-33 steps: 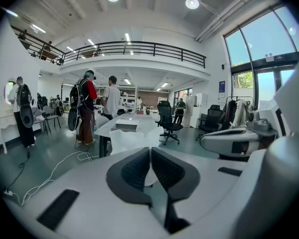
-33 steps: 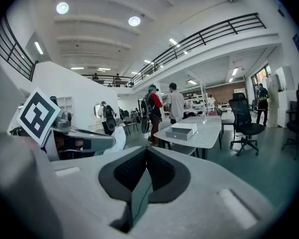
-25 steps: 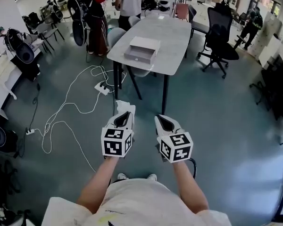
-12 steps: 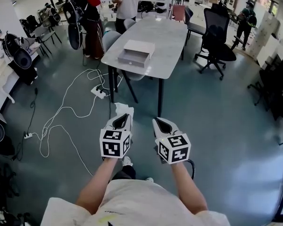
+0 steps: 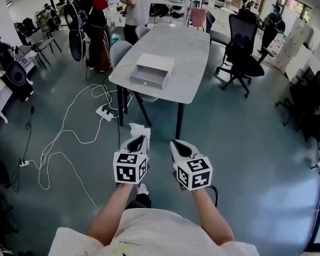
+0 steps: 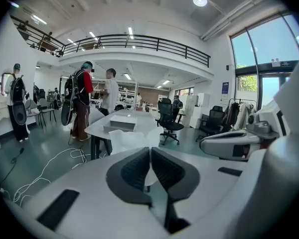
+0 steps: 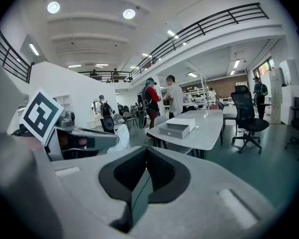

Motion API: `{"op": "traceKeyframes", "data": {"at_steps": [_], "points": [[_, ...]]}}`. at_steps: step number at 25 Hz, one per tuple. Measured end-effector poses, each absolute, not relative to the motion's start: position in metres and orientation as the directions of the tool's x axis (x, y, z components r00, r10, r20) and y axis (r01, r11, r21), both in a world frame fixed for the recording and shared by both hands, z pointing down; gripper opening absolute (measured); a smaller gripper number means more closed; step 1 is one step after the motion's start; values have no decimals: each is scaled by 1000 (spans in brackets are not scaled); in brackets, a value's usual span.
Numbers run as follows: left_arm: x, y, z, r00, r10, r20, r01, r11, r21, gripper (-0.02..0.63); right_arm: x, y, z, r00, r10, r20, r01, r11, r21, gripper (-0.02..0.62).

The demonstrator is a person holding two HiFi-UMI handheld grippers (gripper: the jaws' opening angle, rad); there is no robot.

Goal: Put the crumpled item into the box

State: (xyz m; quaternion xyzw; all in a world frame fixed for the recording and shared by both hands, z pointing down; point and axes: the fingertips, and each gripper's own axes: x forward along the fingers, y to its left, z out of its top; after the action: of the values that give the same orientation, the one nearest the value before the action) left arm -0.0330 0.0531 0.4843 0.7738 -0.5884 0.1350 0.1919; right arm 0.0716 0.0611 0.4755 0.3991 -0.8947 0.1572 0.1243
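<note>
A white crumpled item (image 5: pixel 138 128) sticks out past the tips of my left gripper (image 5: pixel 140 139), which is shut on it; in the left gripper view the crumpled item (image 6: pixel 129 139) bulges above the closed jaws of the left gripper (image 6: pixel 150 151). My right gripper (image 5: pixel 177 144) is held beside it, shut with nothing between its jaws, as the right gripper view of the right gripper (image 7: pixel 146 153) confirms. The box (image 5: pixel 152 70), a white open tray with a lid part, lies on the near end of a grey table (image 5: pixel 192 47) ahead. Both gripper views show the box (image 6: pixel 120 123) (image 7: pixel 177 128) in the distance.
White cables (image 5: pixel 64 143) and a power strip (image 5: pixel 104 111) lie on the floor at the left. A black office chair (image 5: pixel 240 49) stands right of the table. People (image 5: pixel 93 20) with gear stand at the table's far left. A grey chair (image 5: pixel 120 49) is tucked by the table.
The view has advanced toward the table, so the box and table sit a little nearer. Both grippers keep their pose side by side, the left still holding the crumpled item.
</note>
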Motion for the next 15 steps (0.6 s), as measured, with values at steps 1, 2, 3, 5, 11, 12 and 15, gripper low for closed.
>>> {"op": "traceKeyframes", "data": {"at_steps": [1,2,3,5,11,12,15], "points": [[-40,43,484,272,-858,435,-962,-234,141,21,65,51,475,-649,-675,351,-754,631,-180,5],[-48,33,484,274,-858,434,-962,-234,144,21,58,42,475,-647,-675,354,-756,630,-179,5],[-56,23,482,276,-858,432,-961,-235,147,21,50,34,474,-644,-676,357,-758,628,-176,5],[-69,4,480,285,-859,426,-958,-243,152,21,36,16,473,-637,-680,363,-763,624,-170,5],[-111,-45,476,308,-858,412,-950,-259,173,21,-9,-32,469,-624,-685,376,-770,620,-148,5],[-118,-52,477,311,-857,411,-949,-260,176,20,-16,-39,469,-621,-686,378,-772,619,-144,5],[-141,-71,482,314,-856,411,-948,-258,187,21,-36,-58,472,-616,-688,384,-775,616,-139,5]]}}
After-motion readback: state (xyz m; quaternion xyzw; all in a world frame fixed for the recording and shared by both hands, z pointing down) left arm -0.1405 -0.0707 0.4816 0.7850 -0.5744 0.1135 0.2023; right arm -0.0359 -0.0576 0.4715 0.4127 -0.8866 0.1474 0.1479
